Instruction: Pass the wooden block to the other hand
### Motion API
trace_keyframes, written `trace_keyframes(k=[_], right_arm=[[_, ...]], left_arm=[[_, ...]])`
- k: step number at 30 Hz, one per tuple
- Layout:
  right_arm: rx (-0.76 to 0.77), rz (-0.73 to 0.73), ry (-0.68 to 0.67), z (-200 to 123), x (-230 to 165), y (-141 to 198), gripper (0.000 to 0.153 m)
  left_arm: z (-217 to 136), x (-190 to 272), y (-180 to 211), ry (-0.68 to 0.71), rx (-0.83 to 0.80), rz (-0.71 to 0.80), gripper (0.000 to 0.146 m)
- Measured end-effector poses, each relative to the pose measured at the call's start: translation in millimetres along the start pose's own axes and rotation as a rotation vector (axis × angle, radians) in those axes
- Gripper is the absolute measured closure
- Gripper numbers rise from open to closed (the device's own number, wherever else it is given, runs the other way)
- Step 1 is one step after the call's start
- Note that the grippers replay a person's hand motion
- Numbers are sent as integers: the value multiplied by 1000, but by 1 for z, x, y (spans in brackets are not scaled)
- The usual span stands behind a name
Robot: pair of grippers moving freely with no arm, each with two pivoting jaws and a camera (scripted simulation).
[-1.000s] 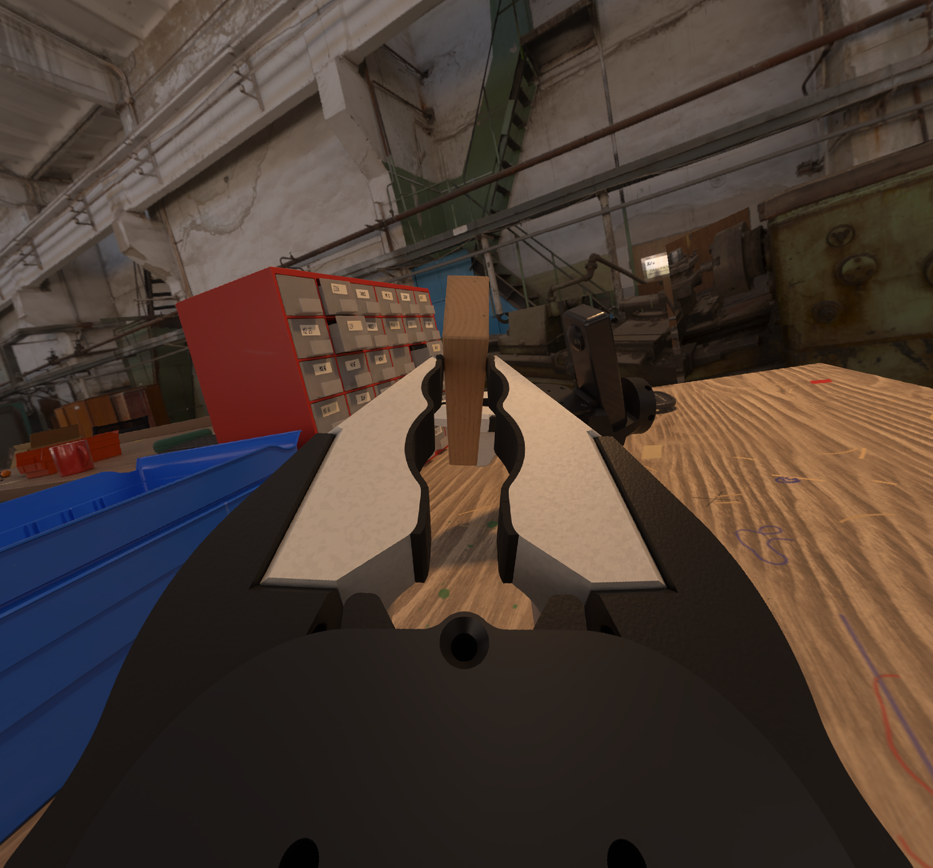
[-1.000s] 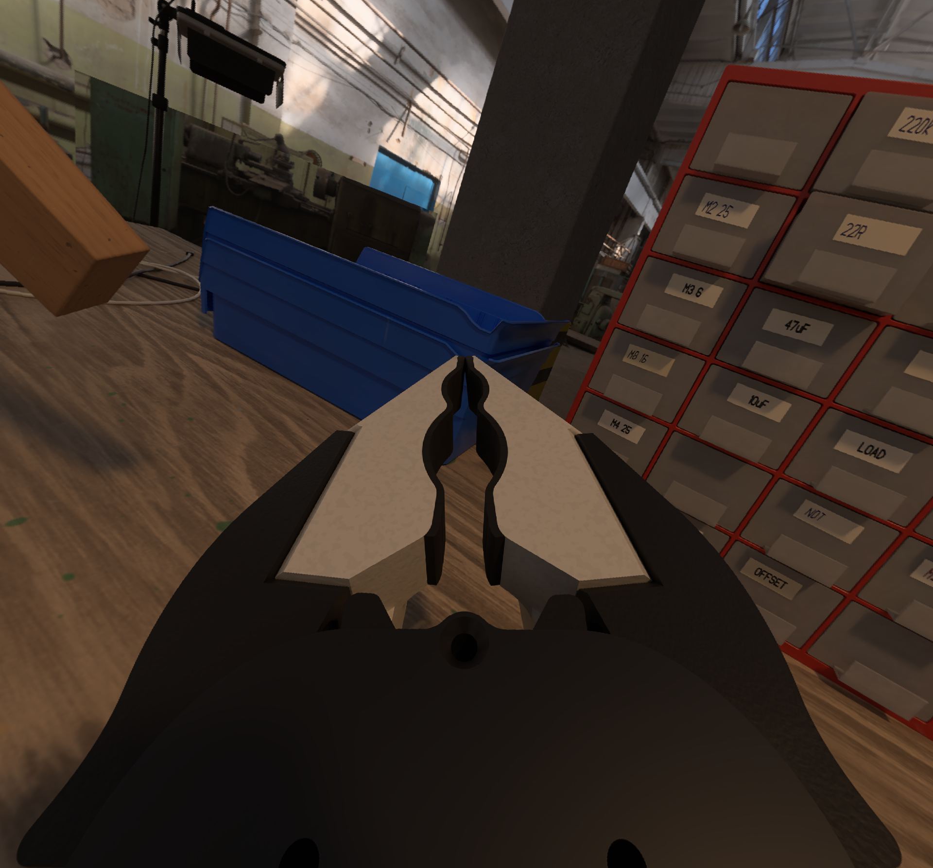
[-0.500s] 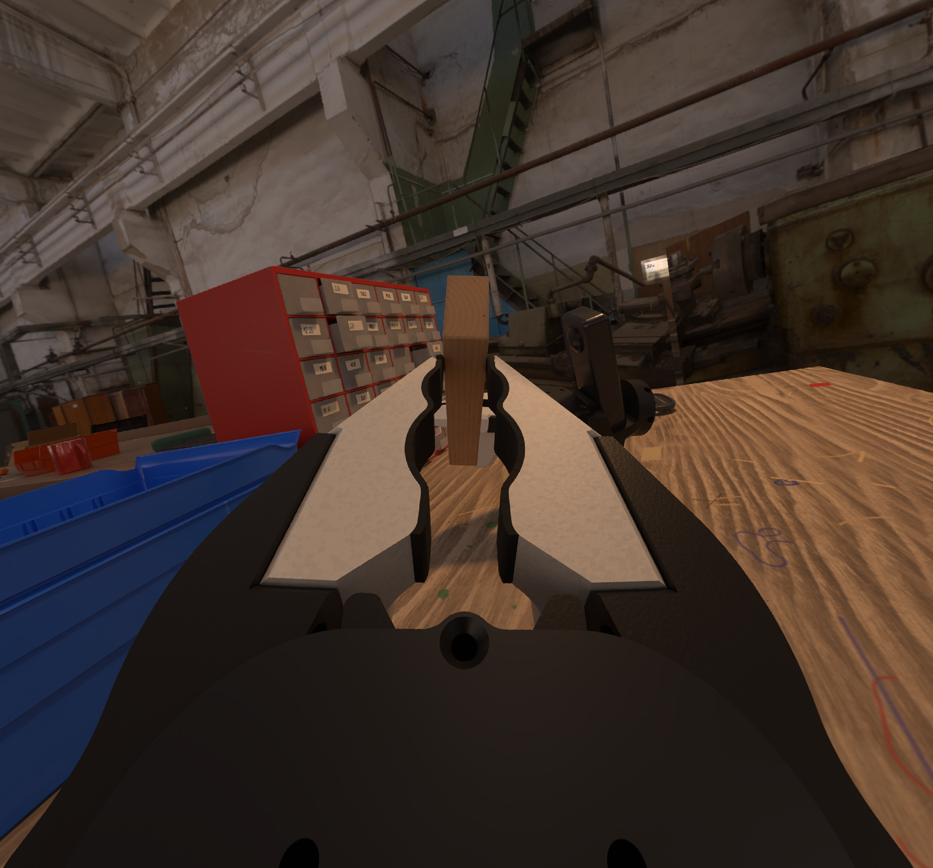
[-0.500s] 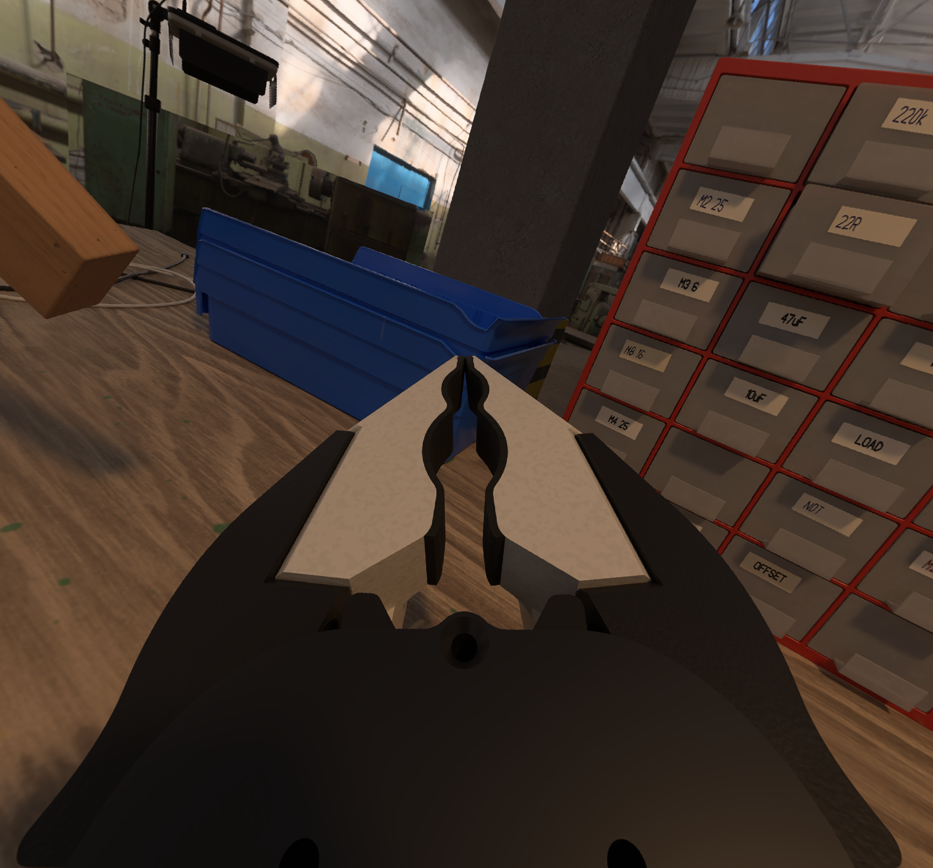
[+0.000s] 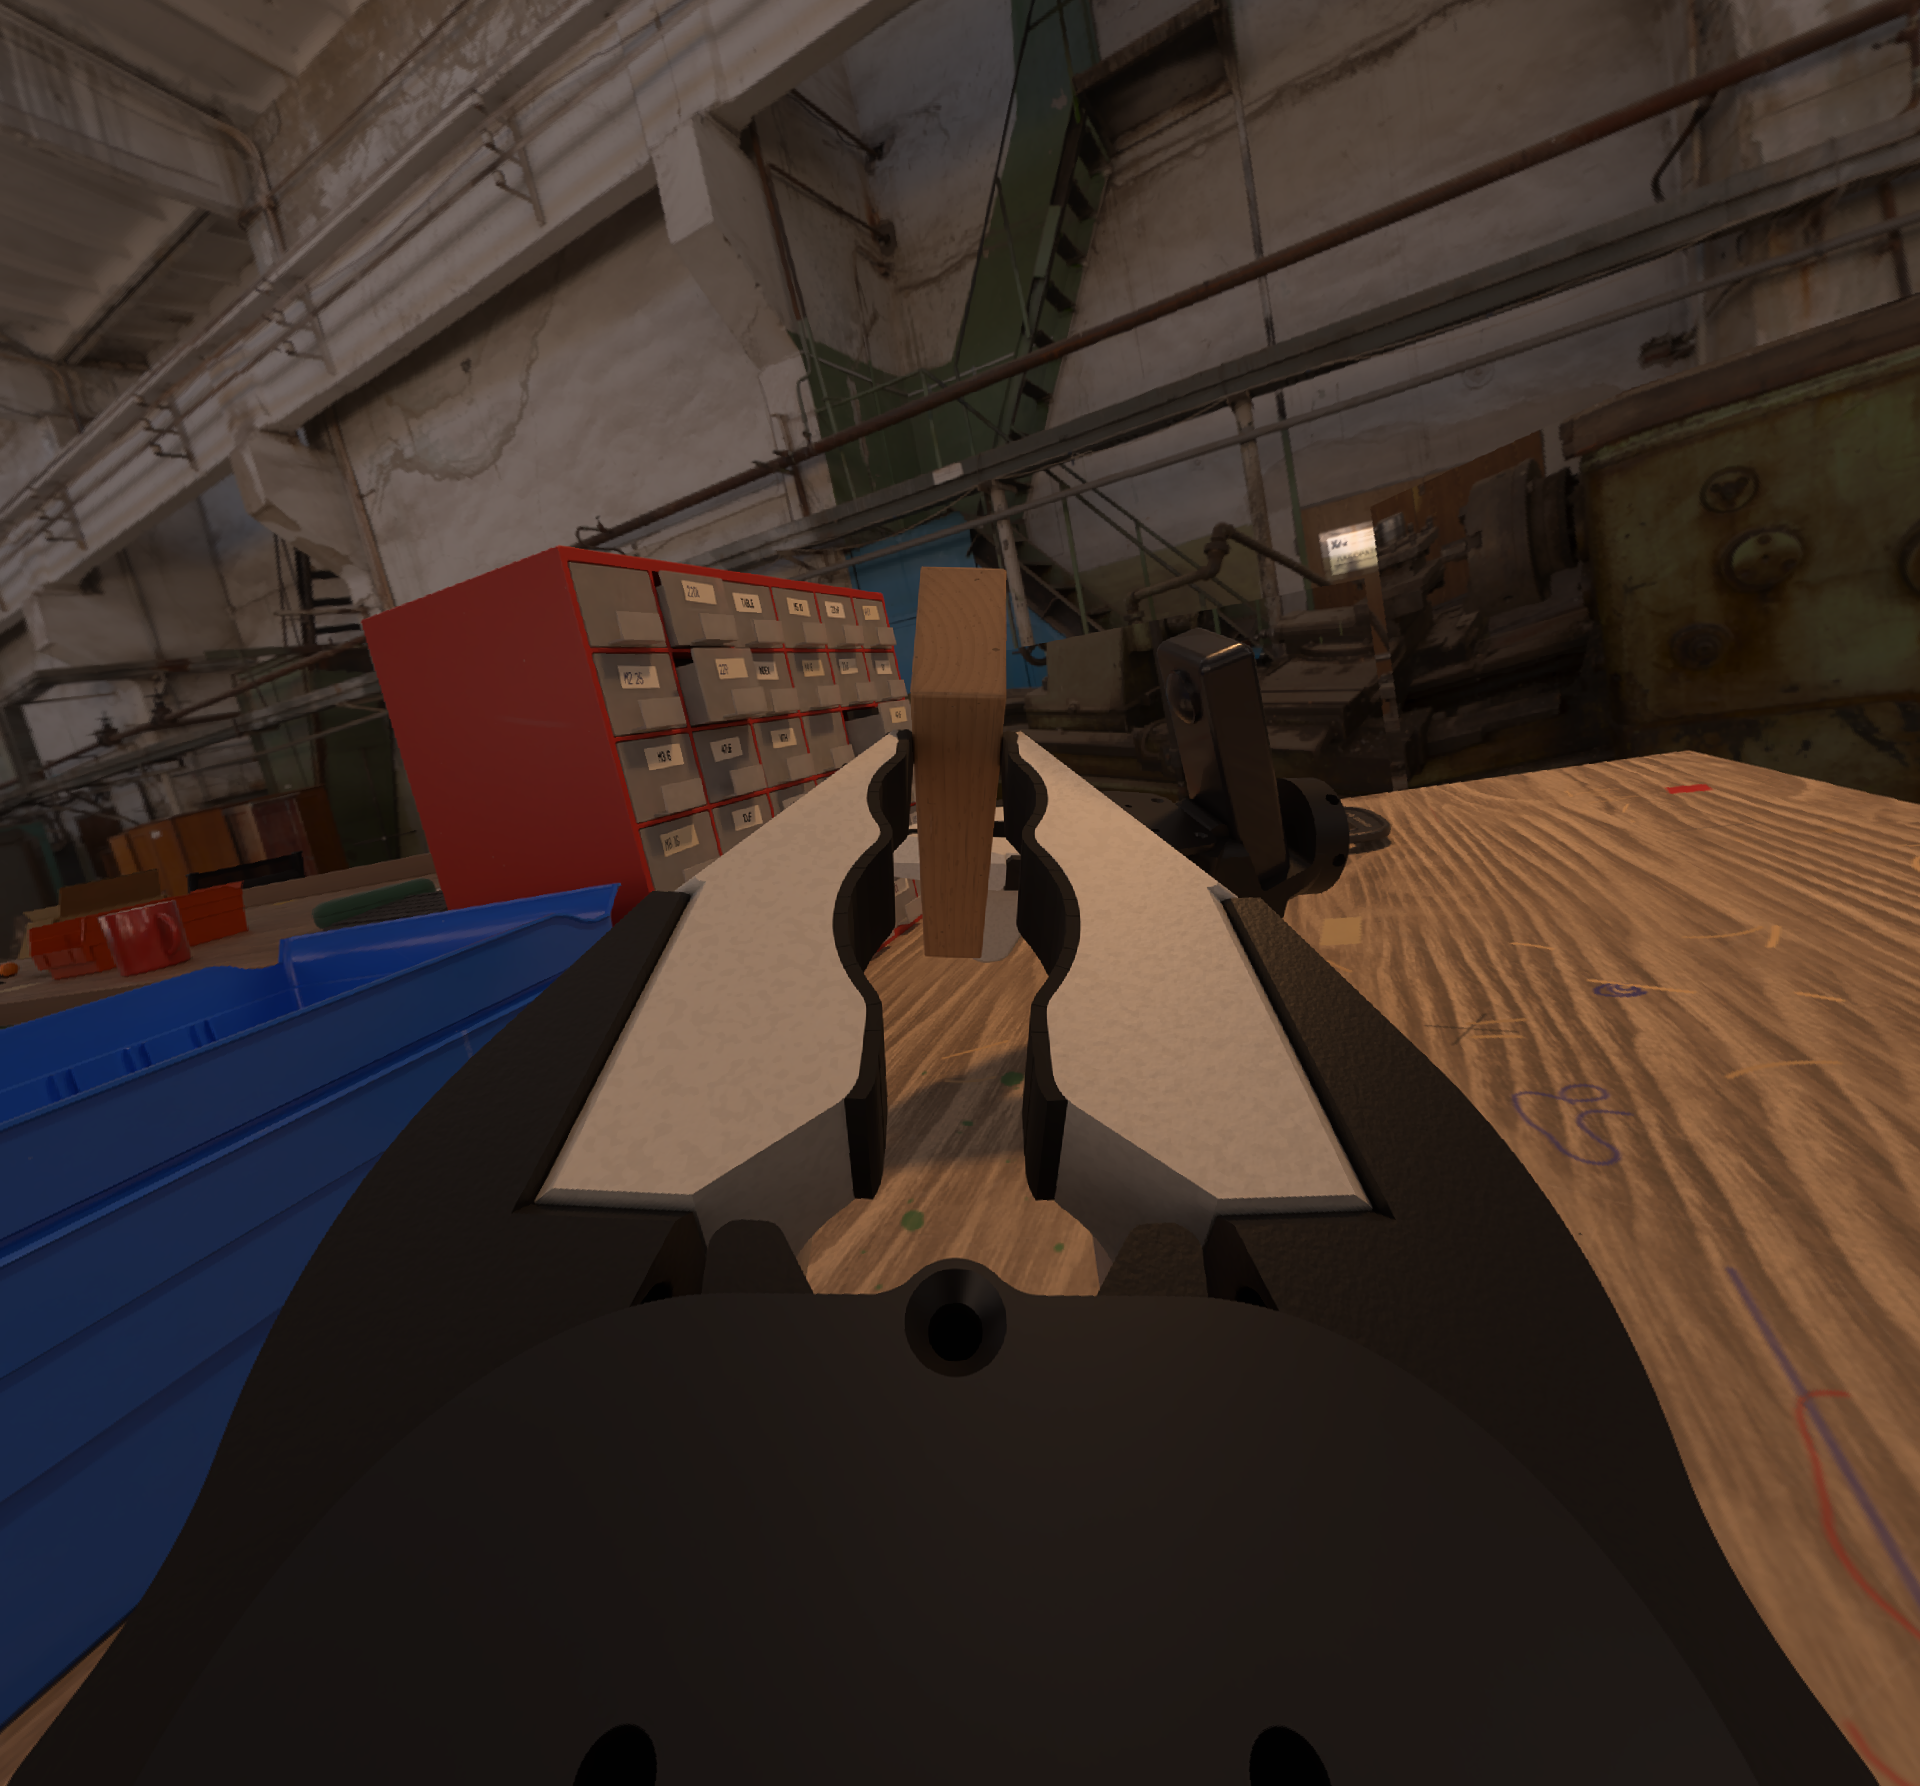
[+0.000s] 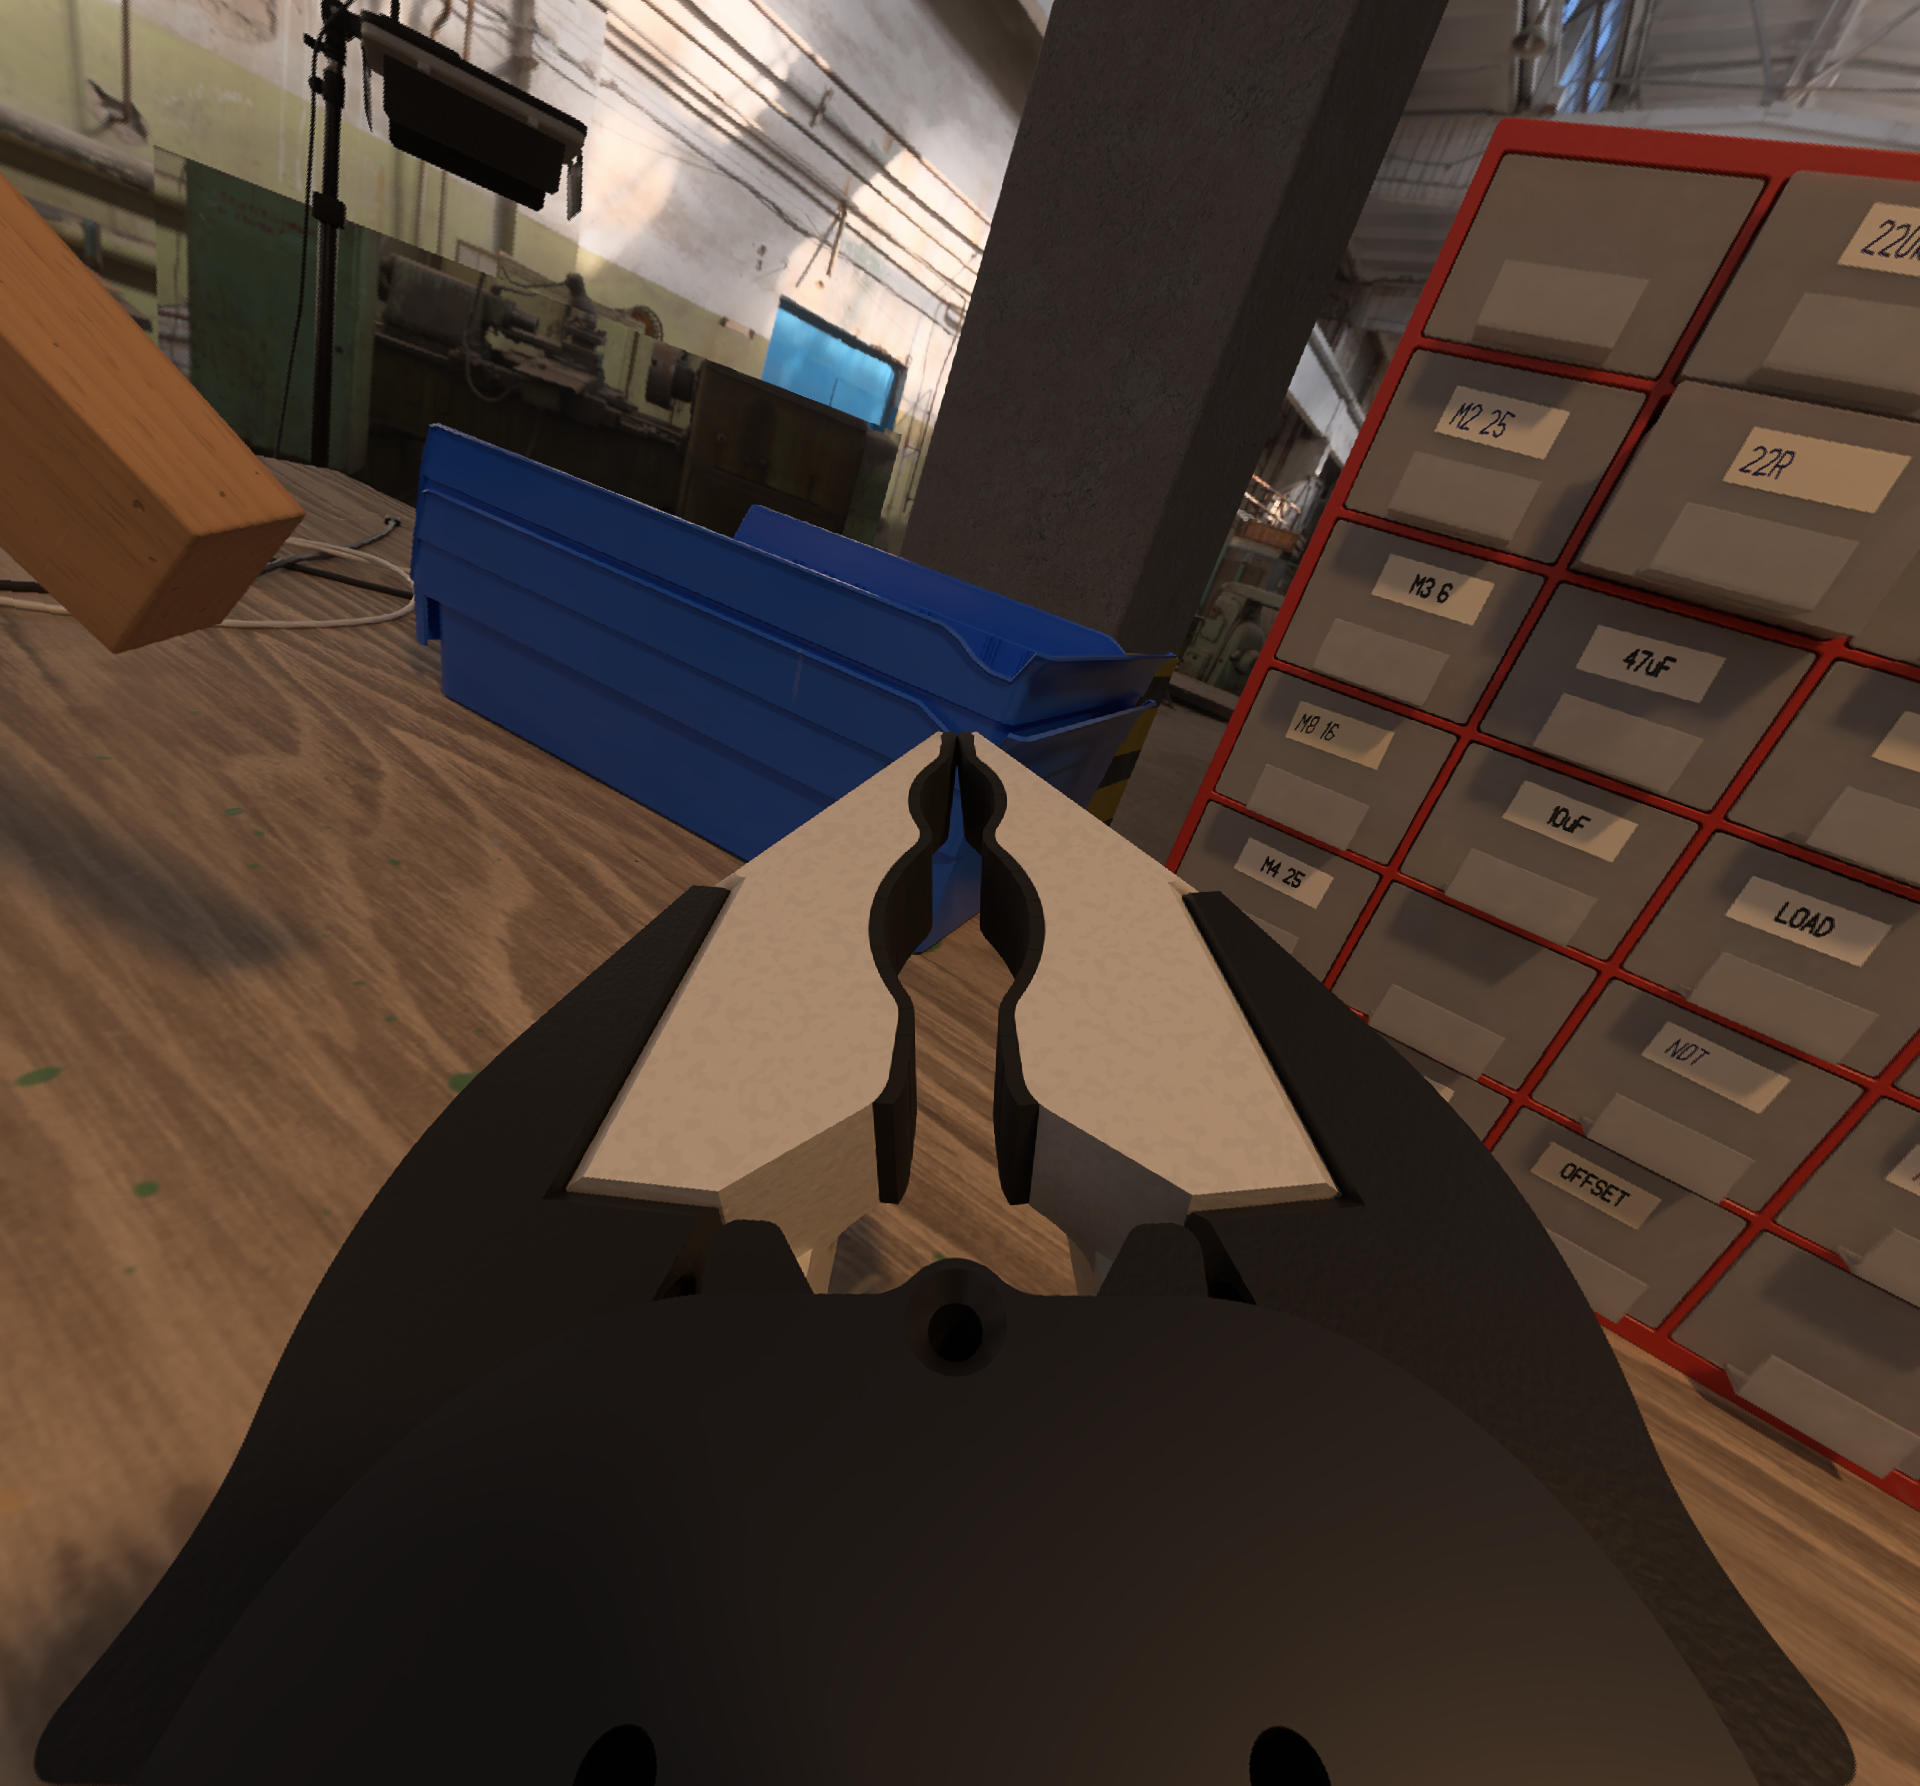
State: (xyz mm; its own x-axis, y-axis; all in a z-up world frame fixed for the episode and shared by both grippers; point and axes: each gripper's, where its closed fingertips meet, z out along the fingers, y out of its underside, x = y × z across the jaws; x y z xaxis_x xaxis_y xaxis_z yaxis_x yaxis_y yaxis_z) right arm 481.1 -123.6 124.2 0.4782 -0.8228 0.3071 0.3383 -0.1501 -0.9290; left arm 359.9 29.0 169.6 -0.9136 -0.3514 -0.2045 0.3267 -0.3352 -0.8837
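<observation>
My left gripper (image 5: pixel 957 749) is shut on the wooden block (image 5: pixel 958 760), a light brown bar held upright between the fingertips, above the wooden table (image 5: pixel 1621 988). The right gripper's black body (image 5: pixel 1231 780) shows just behind and to the right of the block in the left wrist view. In the right wrist view my right gripper (image 6: pixel 957 747) is shut and empty, low over the table. The block (image 6: pixel 114 458) shows at that view's far left edge, tilted, up off the table and apart from the right fingers.
A red drawer cabinet (image 5: pixel 623 697) stands at the back of the table and fills the right side of the right wrist view (image 6: pixel 1621 749). Stacked blue bins (image 6: pixel 727 635) lie ahead of the right gripper and to the left of the left gripper (image 5: pixel 187 1165). White cables (image 6: pixel 322 593) lie beyond.
The right wrist view has shifted slightly, so the block sits a little farther left and the cabinet has slid left. The left gripper holds the block almost still.
</observation>
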Motion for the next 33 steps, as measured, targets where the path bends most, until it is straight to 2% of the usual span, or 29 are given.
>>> trace_keyframes(k=[33], right_arm=[[0, -4, -13, 0, -2, 0, 153]], left_arm=[[-1, 0, 0, -1, -2, 2, 129]])
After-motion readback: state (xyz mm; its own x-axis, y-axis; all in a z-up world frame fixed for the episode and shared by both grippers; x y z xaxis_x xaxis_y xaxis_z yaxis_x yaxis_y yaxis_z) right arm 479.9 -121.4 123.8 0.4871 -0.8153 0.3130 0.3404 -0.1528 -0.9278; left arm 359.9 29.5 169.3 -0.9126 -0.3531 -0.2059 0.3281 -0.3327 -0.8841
